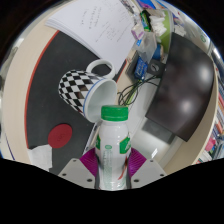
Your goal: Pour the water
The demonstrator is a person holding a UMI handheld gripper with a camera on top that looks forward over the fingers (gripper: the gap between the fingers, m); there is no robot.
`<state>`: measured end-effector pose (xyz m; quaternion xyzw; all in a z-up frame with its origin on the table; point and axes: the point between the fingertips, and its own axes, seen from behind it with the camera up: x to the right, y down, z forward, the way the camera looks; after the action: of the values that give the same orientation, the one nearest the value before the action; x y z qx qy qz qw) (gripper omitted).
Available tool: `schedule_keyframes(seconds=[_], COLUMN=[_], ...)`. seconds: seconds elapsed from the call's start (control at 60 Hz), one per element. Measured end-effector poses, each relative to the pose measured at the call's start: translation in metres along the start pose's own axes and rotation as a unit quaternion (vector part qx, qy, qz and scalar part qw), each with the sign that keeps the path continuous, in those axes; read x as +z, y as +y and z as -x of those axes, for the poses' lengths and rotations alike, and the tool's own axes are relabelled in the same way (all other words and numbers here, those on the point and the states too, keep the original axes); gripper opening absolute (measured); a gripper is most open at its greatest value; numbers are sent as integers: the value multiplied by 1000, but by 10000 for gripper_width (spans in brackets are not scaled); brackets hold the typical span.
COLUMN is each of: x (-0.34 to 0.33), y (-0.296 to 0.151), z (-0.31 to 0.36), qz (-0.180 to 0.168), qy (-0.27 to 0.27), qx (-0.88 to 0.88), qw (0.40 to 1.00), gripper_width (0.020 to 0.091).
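Tongs (113,172) clenching the white bottle (114,145) upright | checkered mug (85,86) lying just beyond it on the tabletop (170,110) | risk: cap looking closed, water missing the tipped mug.

Smooth white plastic bottle (114,150) w/ glossy green label, centre bottom. Glazed, shiny ceramic mug (84,88), checkered, centre left. Matt white paper sheet (95,25), upper middle. Matt magenta pads (94,163) on hand-held gripper (113,165), dull grey metal fingers.
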<state>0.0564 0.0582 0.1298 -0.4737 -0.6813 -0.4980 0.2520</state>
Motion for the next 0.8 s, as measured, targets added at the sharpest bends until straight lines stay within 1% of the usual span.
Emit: schedule_keyframes(seconds=[0.15, 0.2, 0.25, 0.317, 0.383, 0.45, 0.533, 0.6, 0.633, 0.683, 0.733, 0.783, 0.8], x=[-1, -5, -11, -23, -35, -46, -47, -45, -49, -41, -34, -23, -20], y=[2, 0, -1, -1, 0, 5, 14, 20, 18, 31, 39, 46, 42], z=[2, -3, -10, -13, -16, -16, -16, -14, -13, -11, -7, 2, 6], qz=[4, -7, -12, -39, -59, -68, -92, -107, -108, -121, -121, -117, -110], qy=[-6, -2, -1, -13, -27, -37, -52, -58, -53, -55, -56, -55, -46], qx=[21, 55, 101, 201, 313, 420, 544, 638, 684, 743, 789, 814, 822], qw=[1000, 998, 995, 979, 948, 904, 832, 760, 719, 656, 600, 566, 556], gripper_width=[356, 356, 357, 356, 356, 357, 356, 358, 358, 356, 356, 356, 355])
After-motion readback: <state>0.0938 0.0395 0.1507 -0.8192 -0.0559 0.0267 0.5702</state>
